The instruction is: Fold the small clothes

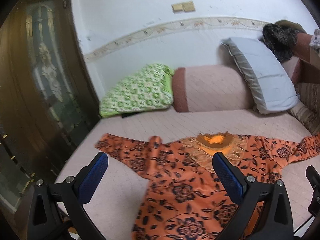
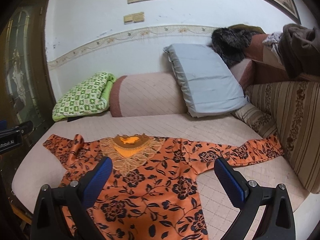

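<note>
An orange top with a black flower print (image 1: 180,190) (image 2: 152,184) lies flat on the pink quilted bed, both sleeves spread out sideways and its fringed collar (image 2: 130,146) toward the wall. My left gripper (image 1: 160,160) hovers open above the top's left half, nothing between its blue pads (image 1: 230,178). Over the top's right half my right gripper (image 2: 163,164) is open too, its pads (image 2: 230,180) empty. The right sleeve (image 2: 256,150) reaches the striped cushion. At the right edge of the left wrist view a dark part of the other gripper (image 1: 314,190) shows.
A green patterned folded blanket (image 2: 82,96), a pink bolster (image 2: 148,94) and a grey pillow (image 2: 204,80) line the wall. A striped sofa cushion (image 2: 296,124) bounds the right side. A dark wooden door with glass (image 1: 36,90) stands at left. Clothes pile at the back right (image 2: 296,46).
</note>
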Demonstrator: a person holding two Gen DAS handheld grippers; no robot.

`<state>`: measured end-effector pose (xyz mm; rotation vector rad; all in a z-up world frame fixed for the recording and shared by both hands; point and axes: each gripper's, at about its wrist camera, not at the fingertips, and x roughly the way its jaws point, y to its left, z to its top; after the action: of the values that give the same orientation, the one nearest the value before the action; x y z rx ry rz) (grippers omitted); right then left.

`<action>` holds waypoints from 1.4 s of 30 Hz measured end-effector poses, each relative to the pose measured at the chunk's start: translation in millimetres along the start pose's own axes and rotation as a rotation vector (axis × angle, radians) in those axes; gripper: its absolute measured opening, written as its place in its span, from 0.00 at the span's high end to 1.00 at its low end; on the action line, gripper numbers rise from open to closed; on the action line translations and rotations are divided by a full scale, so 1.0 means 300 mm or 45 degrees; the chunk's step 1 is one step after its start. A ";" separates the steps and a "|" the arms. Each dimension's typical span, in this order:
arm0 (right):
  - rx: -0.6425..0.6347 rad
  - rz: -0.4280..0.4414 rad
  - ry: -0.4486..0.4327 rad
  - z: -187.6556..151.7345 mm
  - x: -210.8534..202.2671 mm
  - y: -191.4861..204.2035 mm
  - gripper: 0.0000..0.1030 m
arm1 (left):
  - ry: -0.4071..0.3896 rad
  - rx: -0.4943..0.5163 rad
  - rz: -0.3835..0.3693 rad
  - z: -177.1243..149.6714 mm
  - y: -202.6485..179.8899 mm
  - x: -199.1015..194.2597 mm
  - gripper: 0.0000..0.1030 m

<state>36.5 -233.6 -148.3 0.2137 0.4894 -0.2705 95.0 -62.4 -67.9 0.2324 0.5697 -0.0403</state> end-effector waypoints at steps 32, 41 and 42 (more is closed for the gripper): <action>0.087 -0.172 0.141 0.050 0.418 -0.097 0.00 | 0.053 -0.162 -0.031 0.035 -0.184 0.529 0.00; 0.106 -0.265 0.207 0.011 0.520 -0.201 0.00 | 0.024 -0.116 -0.113 -0.004 -0.236 0.625 0.00; 0.122 -0.280 0.219 0.004 0.530 -0.240 0.00 | 0.026 -0.108 -0.140 -0.029 -0.257 0.655 0.00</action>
<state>149.9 -334.1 -234.7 0.2786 0.6722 -0.4937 248.0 -130.2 -196.9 0.1190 0.6029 -0.1198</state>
